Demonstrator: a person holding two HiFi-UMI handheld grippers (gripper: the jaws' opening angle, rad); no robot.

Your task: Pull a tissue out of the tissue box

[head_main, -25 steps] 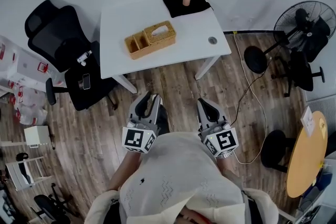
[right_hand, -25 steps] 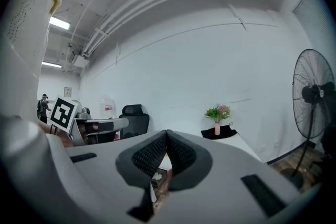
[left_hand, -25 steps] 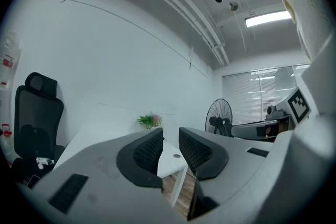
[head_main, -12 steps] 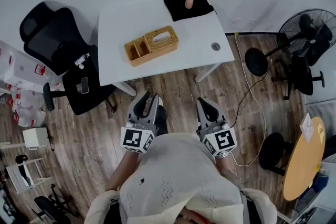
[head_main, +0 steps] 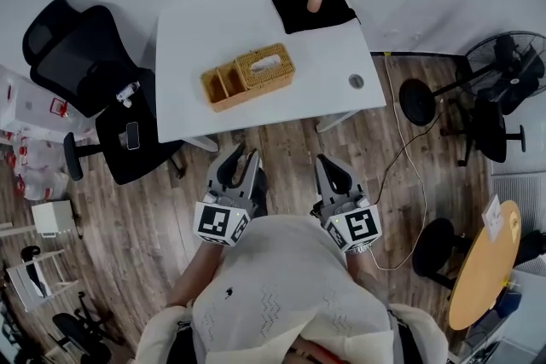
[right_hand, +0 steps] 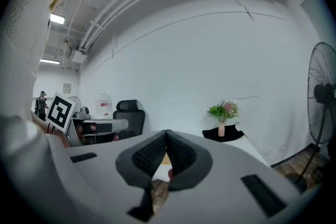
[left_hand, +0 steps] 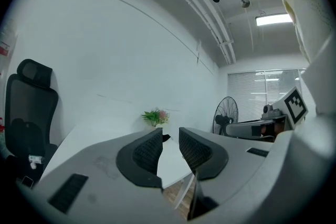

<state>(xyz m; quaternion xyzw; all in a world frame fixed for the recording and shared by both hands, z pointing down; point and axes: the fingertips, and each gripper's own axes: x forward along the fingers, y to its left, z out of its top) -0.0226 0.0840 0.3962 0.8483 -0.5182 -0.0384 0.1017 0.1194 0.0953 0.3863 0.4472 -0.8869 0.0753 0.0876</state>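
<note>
Left gripper (head_main: 242,158) slightly parted, empty, right gripper (head_main: 328,164) closed on nothing, both hovered short of table (head_main: 183,89) near edge, tissue box (head_main: 265,66) at 12 o'clock, open floor (head_main: 281,141) between.

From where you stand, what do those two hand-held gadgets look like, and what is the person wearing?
Both are grey. The left gripper and right gripper each end in two curved fingers with black ribbed pads, and carry a white cube printed with black square markers. The person wears a cream knitted top.
</note>
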